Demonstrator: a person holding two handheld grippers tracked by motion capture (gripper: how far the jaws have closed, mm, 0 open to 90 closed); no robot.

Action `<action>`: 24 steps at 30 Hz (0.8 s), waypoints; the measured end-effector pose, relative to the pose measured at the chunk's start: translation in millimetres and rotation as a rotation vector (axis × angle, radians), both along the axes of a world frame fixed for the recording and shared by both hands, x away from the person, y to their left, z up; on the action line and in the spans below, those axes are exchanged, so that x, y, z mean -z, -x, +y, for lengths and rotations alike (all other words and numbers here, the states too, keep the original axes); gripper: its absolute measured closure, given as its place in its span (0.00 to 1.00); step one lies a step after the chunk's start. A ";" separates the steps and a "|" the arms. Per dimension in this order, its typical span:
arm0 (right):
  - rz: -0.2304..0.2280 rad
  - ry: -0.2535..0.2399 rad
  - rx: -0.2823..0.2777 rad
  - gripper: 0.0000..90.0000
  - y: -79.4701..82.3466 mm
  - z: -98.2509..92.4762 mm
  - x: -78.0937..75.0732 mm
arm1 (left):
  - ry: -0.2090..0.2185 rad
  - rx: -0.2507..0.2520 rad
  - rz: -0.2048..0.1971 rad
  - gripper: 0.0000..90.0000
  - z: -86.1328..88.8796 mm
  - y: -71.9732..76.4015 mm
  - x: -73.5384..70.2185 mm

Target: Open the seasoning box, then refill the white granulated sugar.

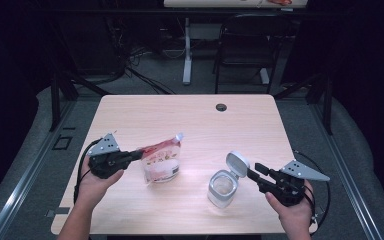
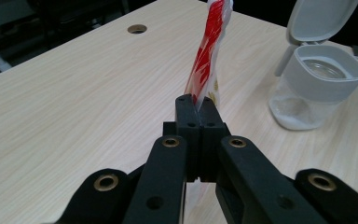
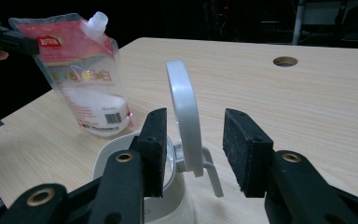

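My jaws stand apart, the raised lid (image 3: 185, 116) of the jar (image 3: 121, 154) upright between my pads (image 3: 154, 149), nearer the left one. The jar's rim sits low, behind my left jaw. Beyond it, up and left, a spouted pouch (image 3: 81, 74) stands on the table (image 3: 284, 107), its top corner pinched by the other gripper (image 3: 9, 42).

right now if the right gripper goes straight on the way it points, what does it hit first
Most likely the jar's raised lid: it stands edge-on between the open jaws of the right gripper, just ahead. Depth is hard to judge, but nothing nearer shows.
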State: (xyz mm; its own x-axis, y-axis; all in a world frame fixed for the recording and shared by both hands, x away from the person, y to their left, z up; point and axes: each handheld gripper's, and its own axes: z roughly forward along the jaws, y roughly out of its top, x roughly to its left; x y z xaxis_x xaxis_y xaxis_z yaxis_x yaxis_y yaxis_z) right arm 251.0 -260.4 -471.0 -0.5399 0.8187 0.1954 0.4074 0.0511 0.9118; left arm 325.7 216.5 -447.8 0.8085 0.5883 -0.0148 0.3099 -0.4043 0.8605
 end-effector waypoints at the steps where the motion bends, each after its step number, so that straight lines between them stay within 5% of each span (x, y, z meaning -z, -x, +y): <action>1: -0.001 -0.017 0.006 0.67 -0.2 -0.5 2.1 | 0.000 -0.001 0.000 1.00 -1.5 0.5 -0.6; 13: 0.001 -0.034 0.019 0.67 0.4 -4.6 6.1 | -0.008 0.006 -0.030 1.00 -15.9 5.0 -5.9; 24: 0.000 -0.033 0.027 0.67 0.1 -7.1 7.4 | -0.015 0.074 -0.034 1.00 -25.9 11.2 -12.7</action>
State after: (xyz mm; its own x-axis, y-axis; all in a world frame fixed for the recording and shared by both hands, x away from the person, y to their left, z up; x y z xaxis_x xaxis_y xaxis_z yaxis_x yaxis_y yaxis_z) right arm 250.9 -267.5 -478.5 -0.5180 0.8259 0.2225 0.4080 0.0099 0.9129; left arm 314.6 190.6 -435.1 0.8497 0.5267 0.0218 0.2495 -0.4382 0.8635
